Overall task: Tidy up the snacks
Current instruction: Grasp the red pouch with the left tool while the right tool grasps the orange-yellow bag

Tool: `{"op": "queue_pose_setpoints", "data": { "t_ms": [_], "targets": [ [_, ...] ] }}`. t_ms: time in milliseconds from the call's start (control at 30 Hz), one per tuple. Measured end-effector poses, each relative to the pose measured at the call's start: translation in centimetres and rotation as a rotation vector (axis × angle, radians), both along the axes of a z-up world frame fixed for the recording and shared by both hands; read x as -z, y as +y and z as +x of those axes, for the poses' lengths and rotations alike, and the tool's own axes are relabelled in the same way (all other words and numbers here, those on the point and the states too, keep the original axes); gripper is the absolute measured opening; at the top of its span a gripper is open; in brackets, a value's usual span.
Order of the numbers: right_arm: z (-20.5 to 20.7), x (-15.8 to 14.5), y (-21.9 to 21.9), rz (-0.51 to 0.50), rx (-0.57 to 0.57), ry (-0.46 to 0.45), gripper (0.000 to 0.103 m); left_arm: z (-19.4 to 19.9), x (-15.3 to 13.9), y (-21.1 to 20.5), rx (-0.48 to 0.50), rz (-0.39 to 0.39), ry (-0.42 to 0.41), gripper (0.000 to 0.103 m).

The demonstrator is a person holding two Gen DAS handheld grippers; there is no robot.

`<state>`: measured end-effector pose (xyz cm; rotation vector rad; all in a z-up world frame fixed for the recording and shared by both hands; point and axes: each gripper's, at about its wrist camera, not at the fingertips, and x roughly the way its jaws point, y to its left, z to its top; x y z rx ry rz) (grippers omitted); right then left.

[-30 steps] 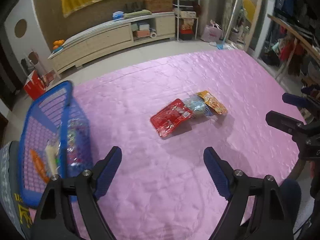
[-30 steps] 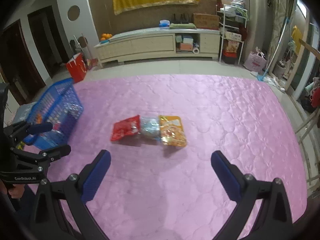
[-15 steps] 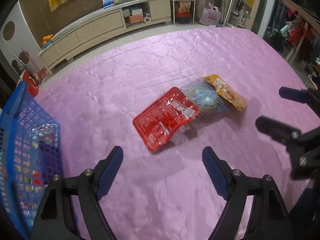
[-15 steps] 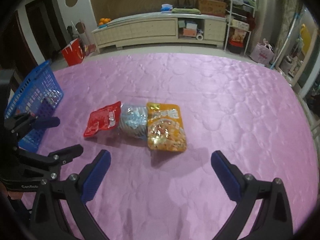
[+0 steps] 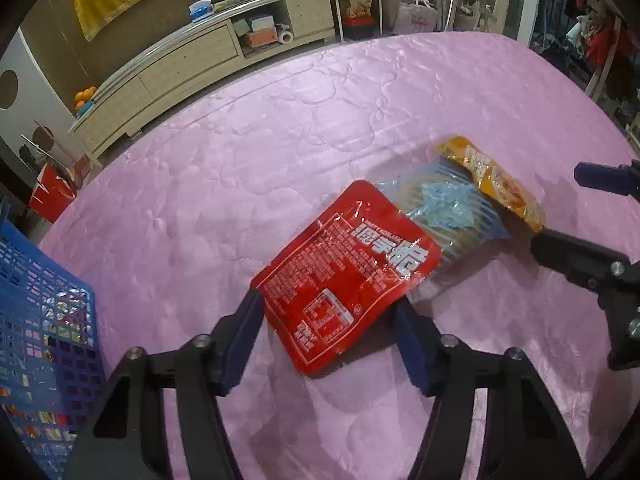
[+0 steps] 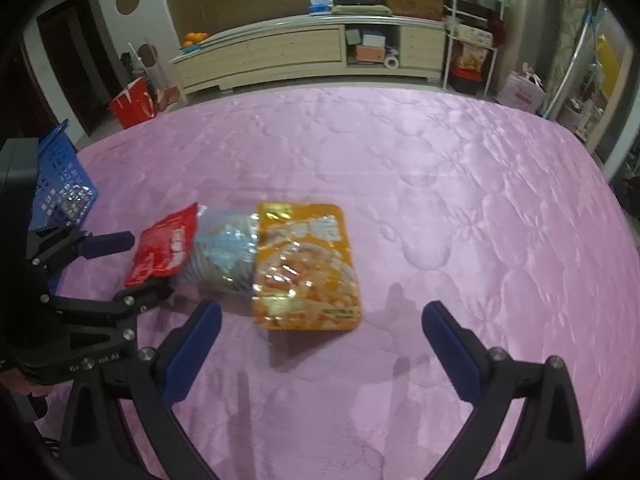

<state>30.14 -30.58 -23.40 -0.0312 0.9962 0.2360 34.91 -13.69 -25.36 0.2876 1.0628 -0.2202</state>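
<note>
Partly buried under its neighbours: crinkled pale-blue clear plastic snack bag [image 5: 444, 208], one end beneath the glossy red foil packet [image 5: 344, 272], the other end lost where it meets the orange-yellow printed pouch [image 6: 306, 268]; which lies on top there, unclear. Cut off at nine o'clock in the left wrist view: blue plastic lattice basket [image 5: 44, 344], contents only glimpsed through the mesh, too small to name. In the right wrist view, most of the same basket blocked by the black left gripper [image 6: 120, 264]. Smeared by blur: print on the orange pouch. Unreadable at twelve o'clock: boxes and small items on the long pale wooden cabinet [image 6: 296, 52].
</note>
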Motion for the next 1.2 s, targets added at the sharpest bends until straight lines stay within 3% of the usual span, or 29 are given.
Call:
{"op": "queue_pose_setpoints", "data": {
  "t_ms": [100,167,533,700,800,867,1000,1200],
  "targets": [
    [0.1,0.3,-0.3,0.007,0.005,0.011,0.102,0.3,0.0,-0.2,0.014,-0.019,0.004,0.024],
    [0.2,0.4,-0.5,0.024,-0.001,0.020,0.102,0.4,-0.1,-0.3,0.013,-0.003,0.005,0.017],
    [2.5,0.1,0.3,0.127,-0.026,0.061,0.102,-0.5,-2.6,0.6,0.003,-0.066,0.005,0.010],
    [4.5,0.6,0.6,0.155,-0.021,0.136,0.100,-0.6,-3.2,0.5,0.013,-0.083,-0.004,0.007],
    [4.6,1.0,0.9,0.124,-0.031,0.153,0.087,-0.5,-3.3,0.6,0.010,-0.093,-0.005,0.007],
    [4.3,0.9,1.1,0.117,-0.040,0.146,0.064,-0.6,-3.2,0.6,0.011,-0.099,-0.008,0.007],
    [3.9,1.0,1.4,0.168,-0.087,0.175,0.039,-0.8,-3.1,0.9,0.016,-0.111,-0.004,0.007],
    [2.6,0.1,2.4,0.156,-0.097,0.147,0.032,-1.5,-3.9,1.5,0.010,-0.145,-0.004,0.005]
  ]
}}
